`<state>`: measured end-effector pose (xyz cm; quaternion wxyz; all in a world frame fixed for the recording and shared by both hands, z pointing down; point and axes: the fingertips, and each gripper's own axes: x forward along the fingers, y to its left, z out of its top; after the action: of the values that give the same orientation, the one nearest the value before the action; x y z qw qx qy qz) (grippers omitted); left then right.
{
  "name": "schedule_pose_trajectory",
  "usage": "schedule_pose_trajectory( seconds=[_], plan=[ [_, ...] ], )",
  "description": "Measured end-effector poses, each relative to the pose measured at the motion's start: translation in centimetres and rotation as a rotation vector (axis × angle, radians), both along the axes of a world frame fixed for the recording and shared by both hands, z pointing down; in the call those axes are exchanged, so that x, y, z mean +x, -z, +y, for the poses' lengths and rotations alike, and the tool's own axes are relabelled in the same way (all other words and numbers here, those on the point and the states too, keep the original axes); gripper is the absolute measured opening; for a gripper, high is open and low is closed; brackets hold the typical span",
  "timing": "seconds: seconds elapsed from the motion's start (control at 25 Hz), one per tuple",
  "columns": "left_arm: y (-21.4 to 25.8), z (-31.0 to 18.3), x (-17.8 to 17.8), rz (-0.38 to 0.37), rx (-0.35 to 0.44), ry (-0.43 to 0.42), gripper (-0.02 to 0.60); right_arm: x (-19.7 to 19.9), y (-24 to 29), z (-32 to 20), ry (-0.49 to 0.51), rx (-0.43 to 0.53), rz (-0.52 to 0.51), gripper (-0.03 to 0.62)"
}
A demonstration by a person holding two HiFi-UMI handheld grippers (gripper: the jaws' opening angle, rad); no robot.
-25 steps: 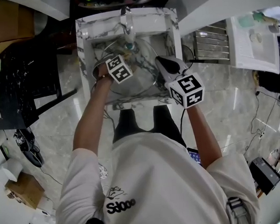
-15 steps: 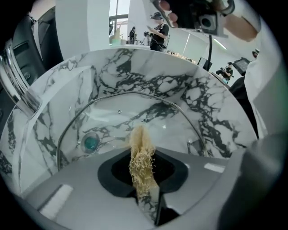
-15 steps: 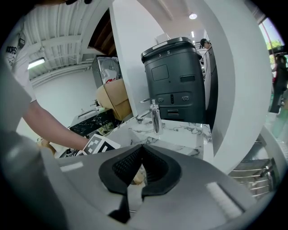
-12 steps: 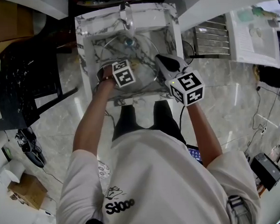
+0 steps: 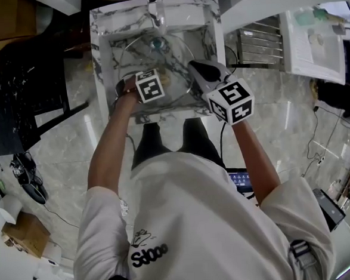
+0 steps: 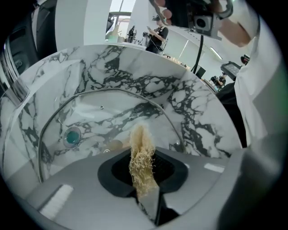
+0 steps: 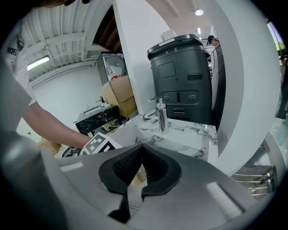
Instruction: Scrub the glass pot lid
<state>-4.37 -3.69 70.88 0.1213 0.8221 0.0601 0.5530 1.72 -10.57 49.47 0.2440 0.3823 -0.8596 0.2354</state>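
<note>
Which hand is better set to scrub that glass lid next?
Left. The left hand-held gripper is shut on a fibrous scrubber, aimed at the glass lid lying in the sink. The right hand-held gripper holds no scrubber.

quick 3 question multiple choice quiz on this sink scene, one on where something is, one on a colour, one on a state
1. Where is the glass pot lid?
A. on the floor
B. in the marble sink
C. on the black rack

2. What colour is the scrubber?
A. pale tan
B. bright blue
C. red

3. How is the left gripper?
A. wide open and empty
B. shut on the tap
C. shut on the scrubber

Answers:
1 B: the glass pot lid shows its round metal rim against the veined wall of the marble sink.
2 A: the scrubber is a straw-coloured fibrous tuft.
3 C: in the left gripper view, the left gripper has its jaws pinched on the base of that tuft, which sticks out toward the lid.
</note>
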Motion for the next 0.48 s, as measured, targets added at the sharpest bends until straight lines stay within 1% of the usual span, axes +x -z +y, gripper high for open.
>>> schedule_pose_trajectory(
  seconds=[0.2, 0.32, 0.48],
  plan=[
    [1.1, 1.4, 0.6, 0.016, -0.065, 0.026, 0.066, -0.6, -0.1, -0.1, 0.05, -0.011, 0.005, 0.003],
    [1.5, 2.0, 0.5, 0.019, -0.103, 0.026, 0.064, -1.1, -0.4, -0.3, 0.067, -0.018, 0.0, 0.003],
    [1.8, 4.5, -0.7, -0.014, -0.268, 0.025, 0.064, -1.6, -1.2, -0.4, 0.091, -0.04, -0.015, 0.003]
  ],
)
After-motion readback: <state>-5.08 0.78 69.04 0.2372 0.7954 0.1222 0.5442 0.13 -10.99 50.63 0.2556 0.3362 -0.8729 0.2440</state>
